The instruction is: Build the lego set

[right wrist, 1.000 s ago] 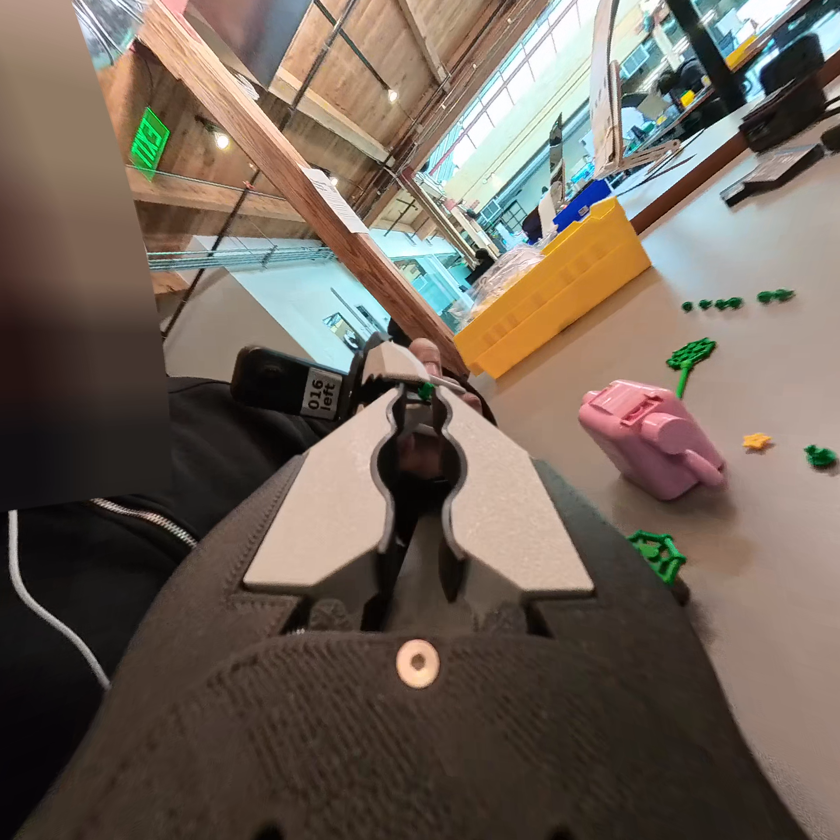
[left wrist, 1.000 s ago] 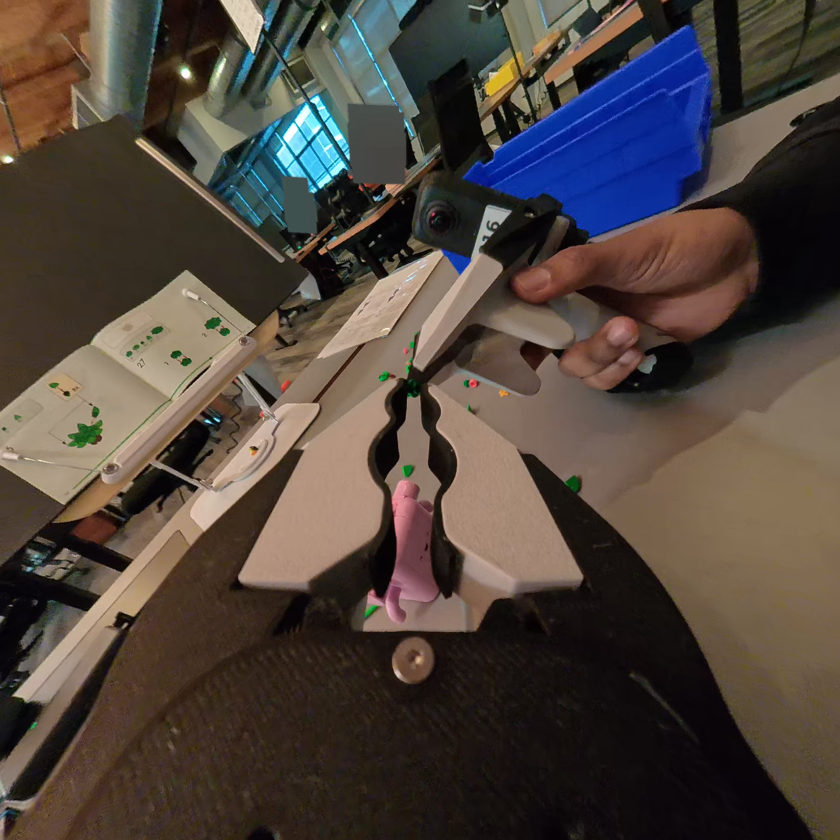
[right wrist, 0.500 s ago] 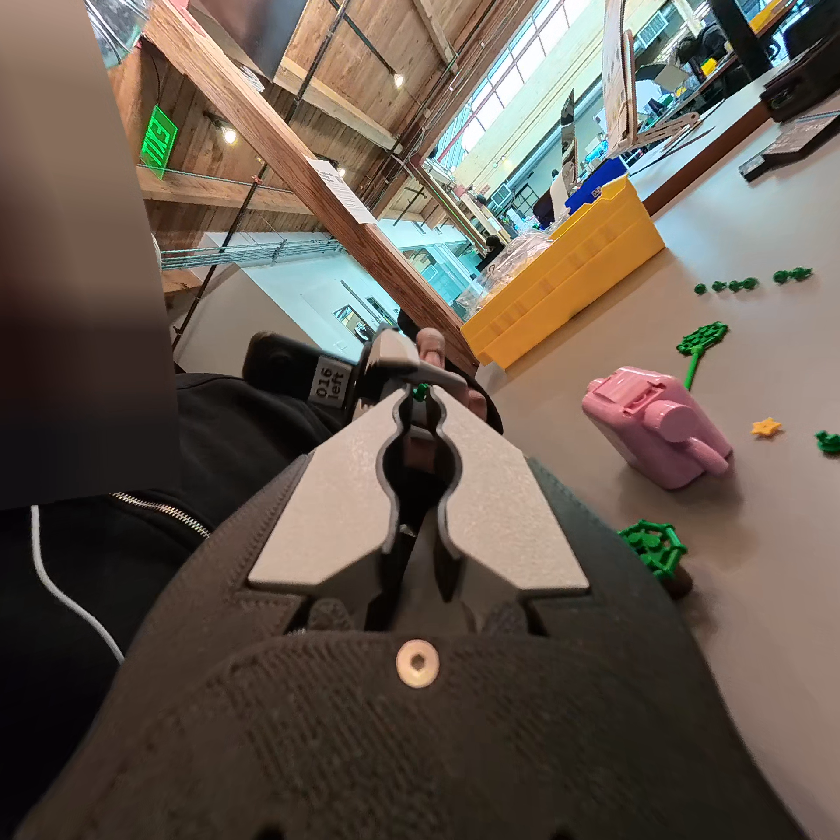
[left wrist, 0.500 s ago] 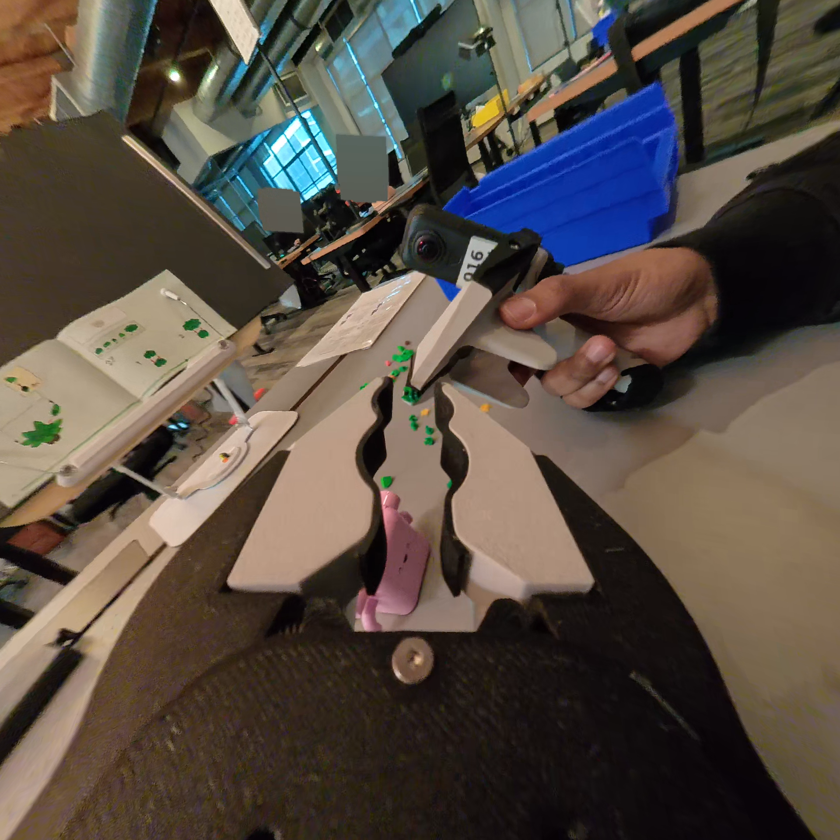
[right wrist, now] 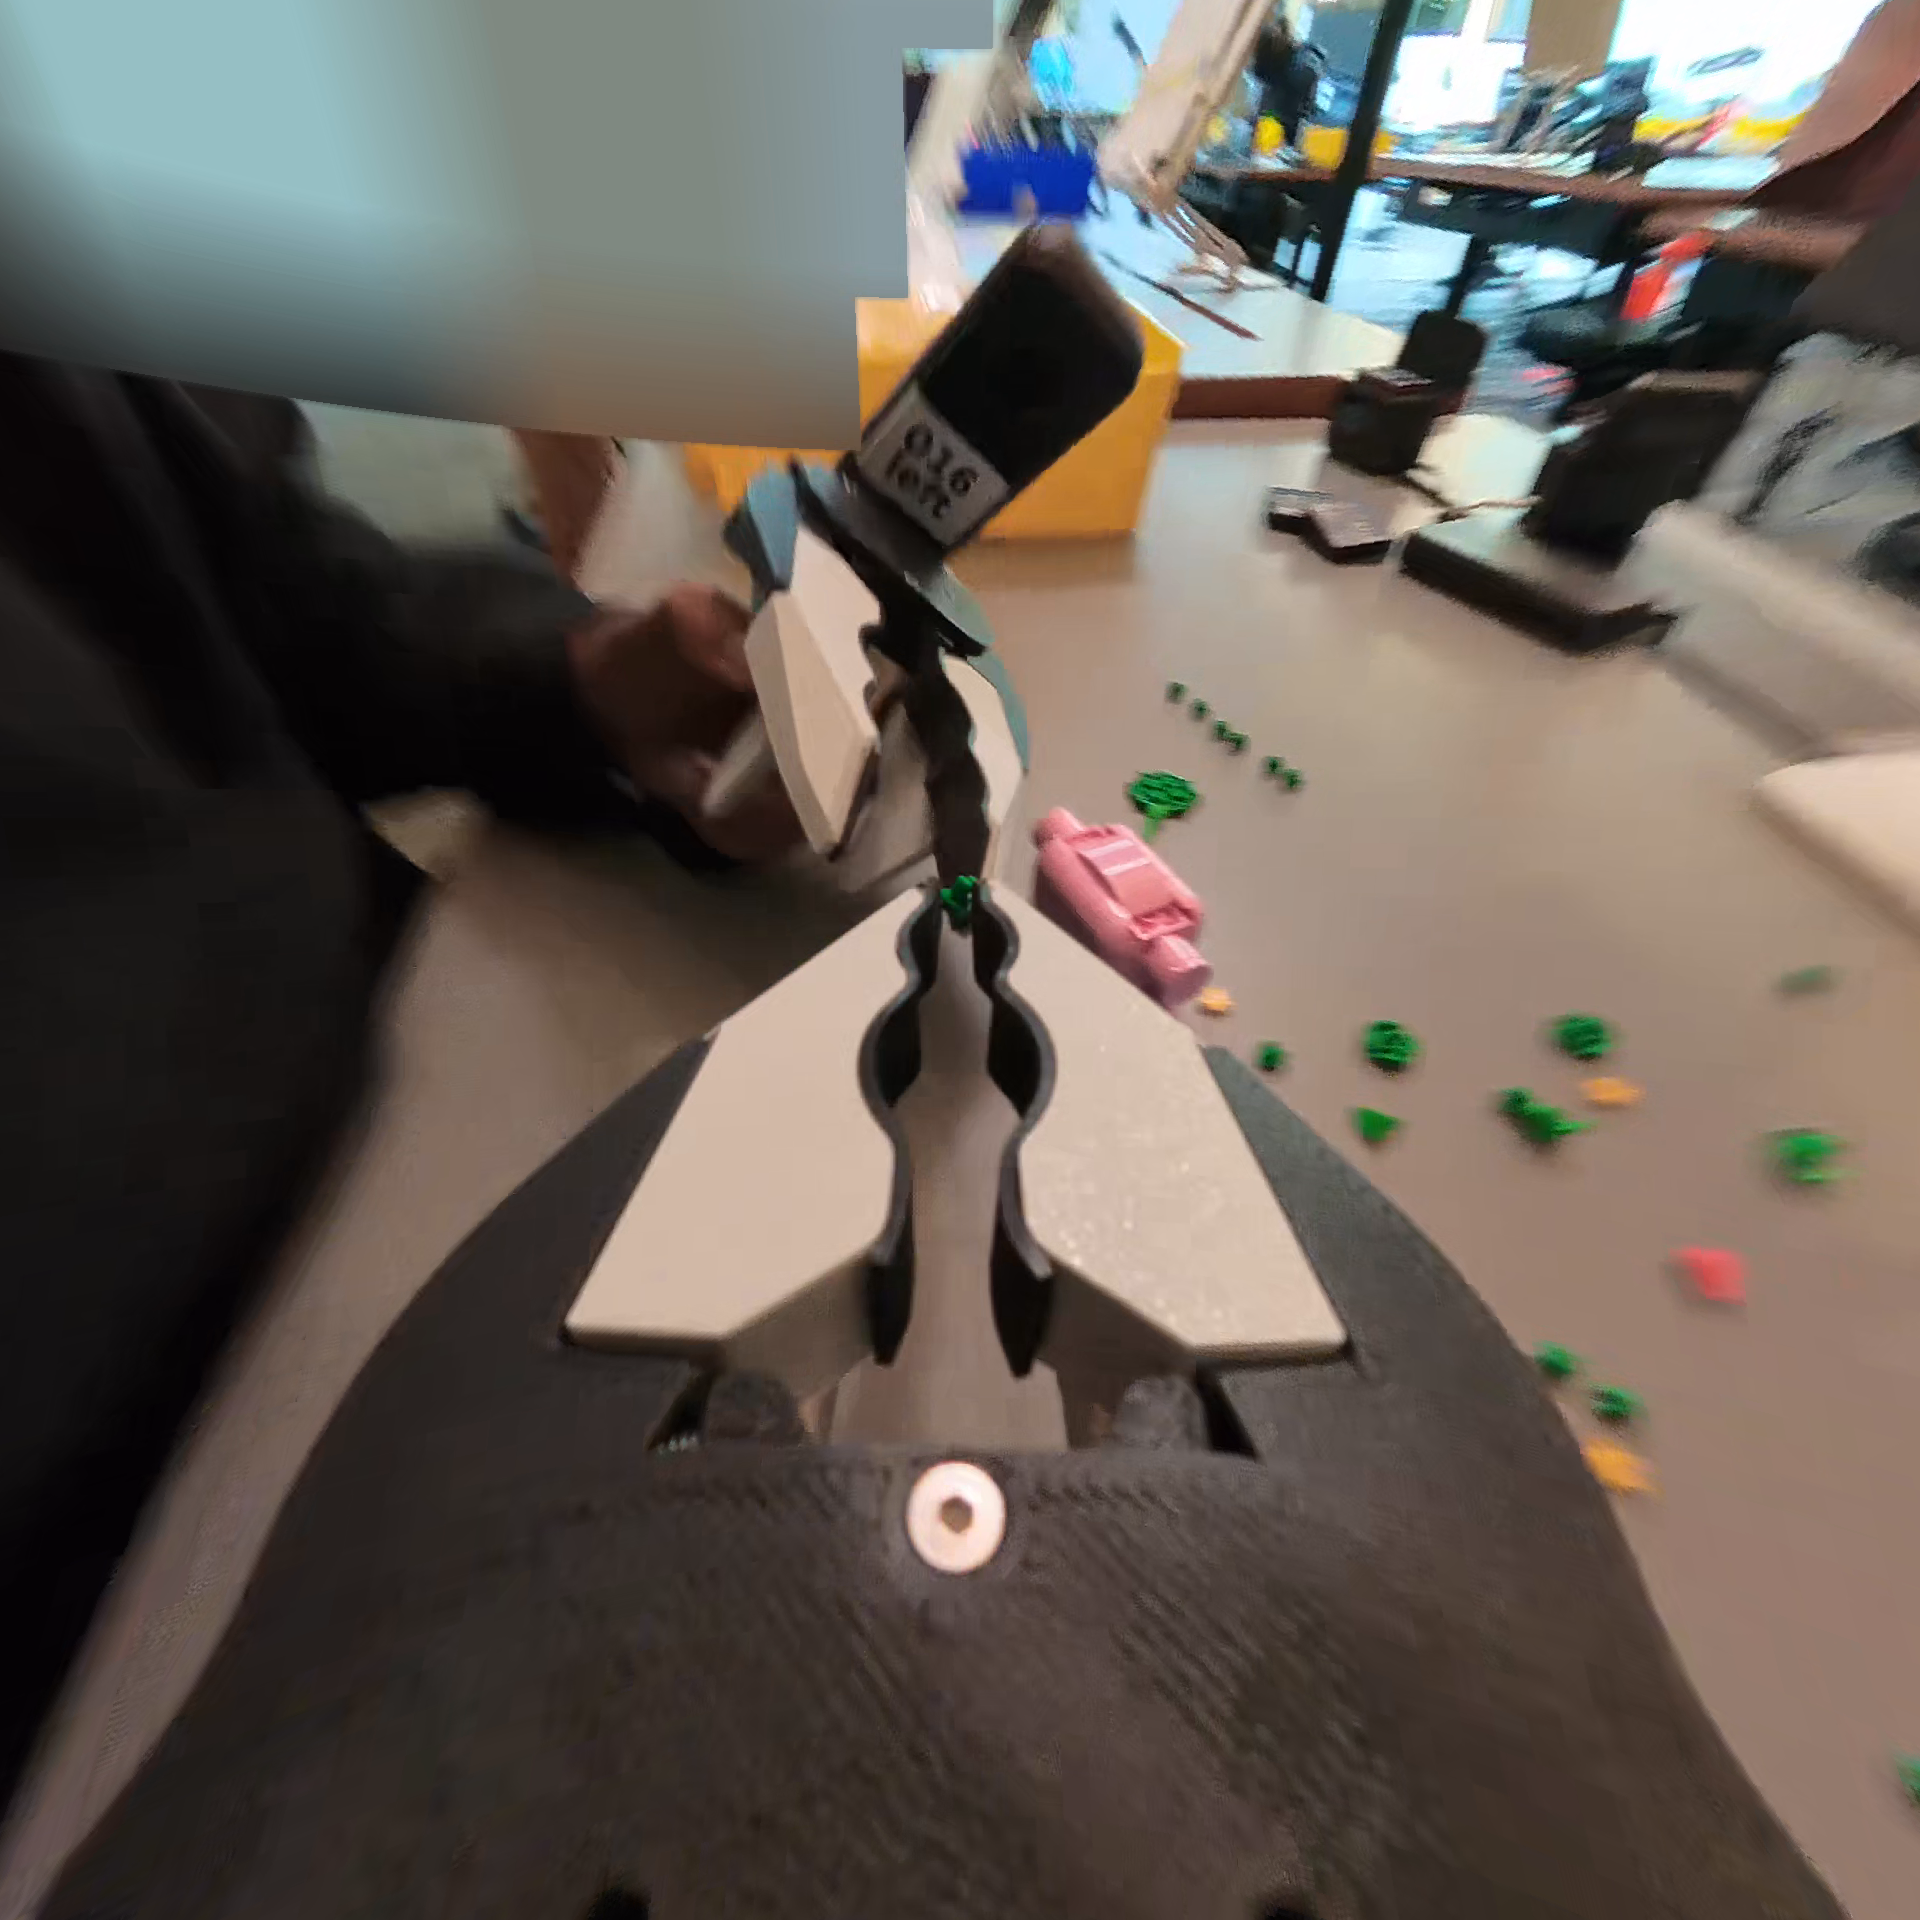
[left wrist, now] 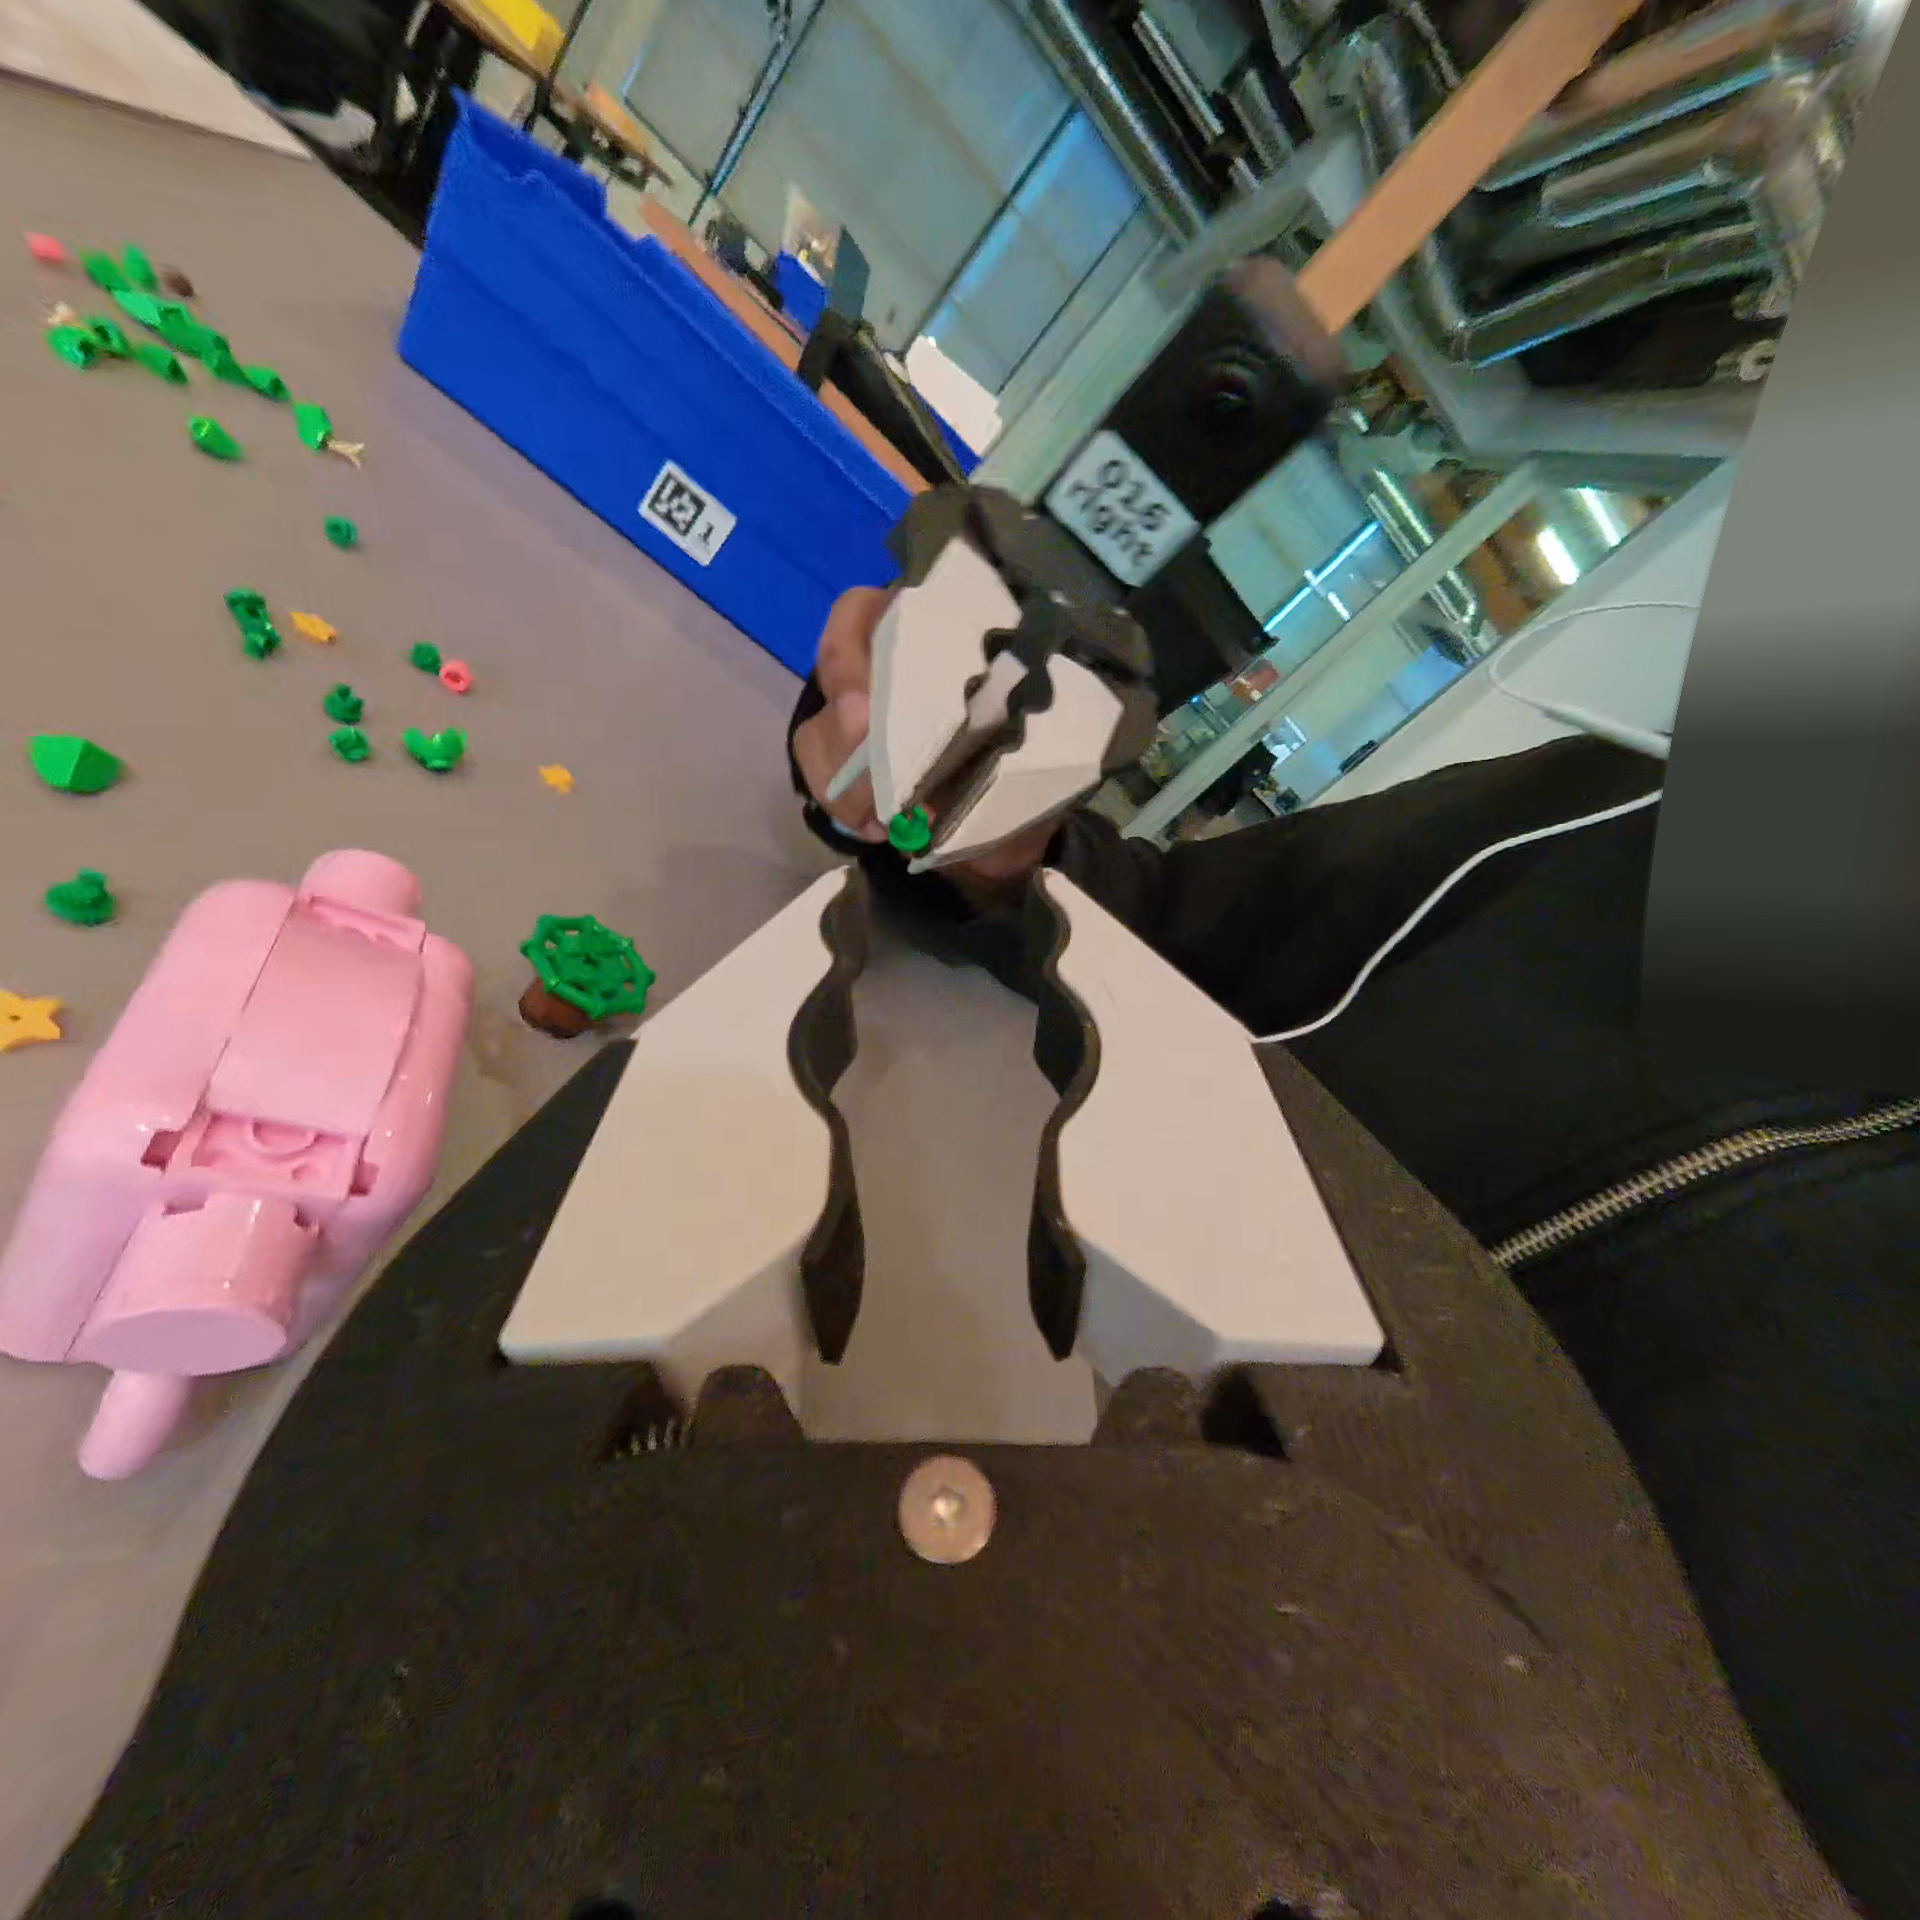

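Grey table, open workshop behind: blue bin at the far edge, yellow bin across, desks and windows beyond, blurry. Loose green lego bits scattered, some yellow stars. Pink lego body lies on its side on the table near my left gripper, brown-based green plant piece just beside it. My left gripper gapes wide, nothing in it. My right gripper pinches a small green stud piece at its tips, facing the left one tip to tip. My black sleeve fills the side.
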### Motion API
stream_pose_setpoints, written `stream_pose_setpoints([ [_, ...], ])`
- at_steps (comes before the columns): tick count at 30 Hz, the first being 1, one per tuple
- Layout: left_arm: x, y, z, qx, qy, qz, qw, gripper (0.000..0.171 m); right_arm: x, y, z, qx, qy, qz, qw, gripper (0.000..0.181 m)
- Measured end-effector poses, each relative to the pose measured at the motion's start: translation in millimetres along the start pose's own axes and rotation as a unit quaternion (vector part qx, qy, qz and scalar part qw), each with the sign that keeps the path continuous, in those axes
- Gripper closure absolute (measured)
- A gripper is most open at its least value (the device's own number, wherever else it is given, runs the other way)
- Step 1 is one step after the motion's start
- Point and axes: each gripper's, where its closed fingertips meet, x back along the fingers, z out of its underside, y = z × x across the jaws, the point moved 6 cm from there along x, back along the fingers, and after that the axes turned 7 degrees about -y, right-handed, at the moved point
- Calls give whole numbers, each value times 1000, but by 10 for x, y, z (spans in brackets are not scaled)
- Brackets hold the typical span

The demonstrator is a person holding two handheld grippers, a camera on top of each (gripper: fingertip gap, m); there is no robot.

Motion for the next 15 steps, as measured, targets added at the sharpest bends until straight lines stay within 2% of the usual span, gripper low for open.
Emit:
stream_pose_setpoints([
  [3, -14, 28, 36, -5, 9, -22, 1000, 149, -40, 55, 45, 86, 49, 26, 995, 177],
  [6, -11, 57, 50, 21, 6, -15, 1000, 150, -71, 108, 75, 141, 76, 36, 986, 177],
  [11, 25, 105, 22, 28, -5, -31, 999, 168, -96, 144, 75, 193, 91, 51, 976, 177],
  [15, 18, 106, 32, 33, -3, -26, 999, 169, -62, 165, 57, 211, 94, 59, 971, 178],
])
